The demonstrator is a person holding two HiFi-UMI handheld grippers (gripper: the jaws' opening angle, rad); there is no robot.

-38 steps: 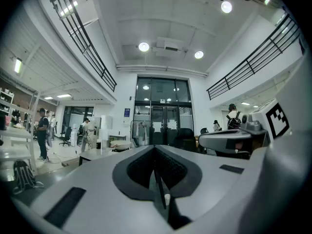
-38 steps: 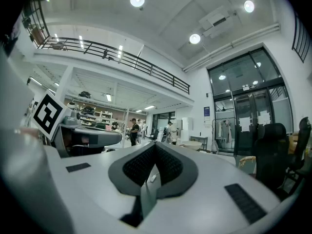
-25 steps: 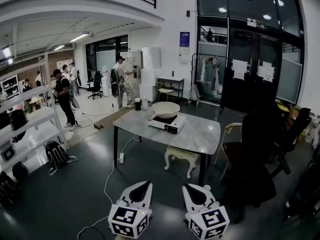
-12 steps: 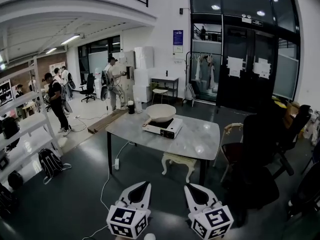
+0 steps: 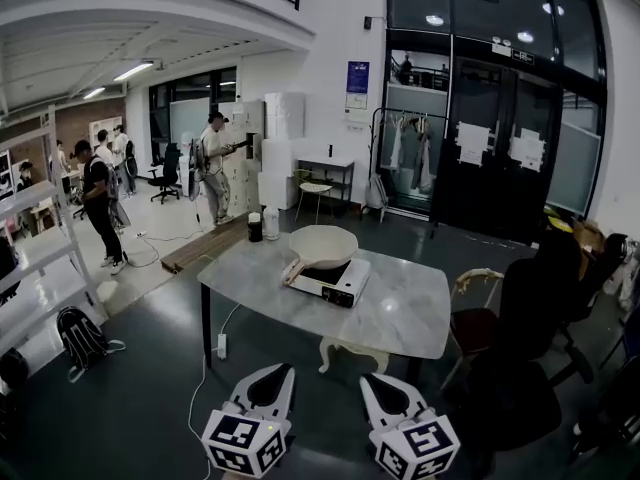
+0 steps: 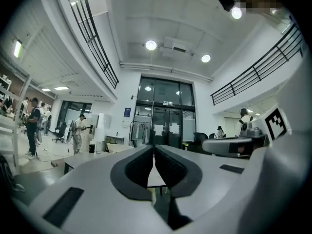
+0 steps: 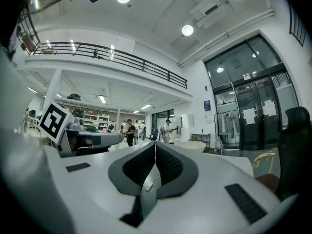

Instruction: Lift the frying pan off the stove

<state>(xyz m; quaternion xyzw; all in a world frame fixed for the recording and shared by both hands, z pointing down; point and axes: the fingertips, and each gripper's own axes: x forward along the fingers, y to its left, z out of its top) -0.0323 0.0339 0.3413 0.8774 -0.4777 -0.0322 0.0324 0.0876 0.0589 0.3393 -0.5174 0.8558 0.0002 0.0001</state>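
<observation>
white cable (image 5: pixel 203 396) lies across the floor at left, running from near the table (image 5: pixel 405 313) leg. it could be snagged on the approach, and whatever it feeds could be tugged.

left gripper (image 5: pixel 281 372): jaws pressed together, nothing between them. it is held low, well apart from the table.

frying pan (image 5: pixel 323 244) is seated on the stove (image 5: pixel 331 281) at mid-table, with the handle (image 5: pixel 293 271) pointing to the near left edge. task judged not yet begun.

if the handle is pinched near its end, the pan may twist in the pads. if the pan is dragged instead of raised, the stove may be shoved.

right gripper (image 5: pixel 368 380): jaws likewise closed, empty. a jaw pair must be opened before contact, else the handle would be knocked.

chair (image 5: pixel 478 320) stands just beside the table's right end, so a bump there is possible.
</observation>
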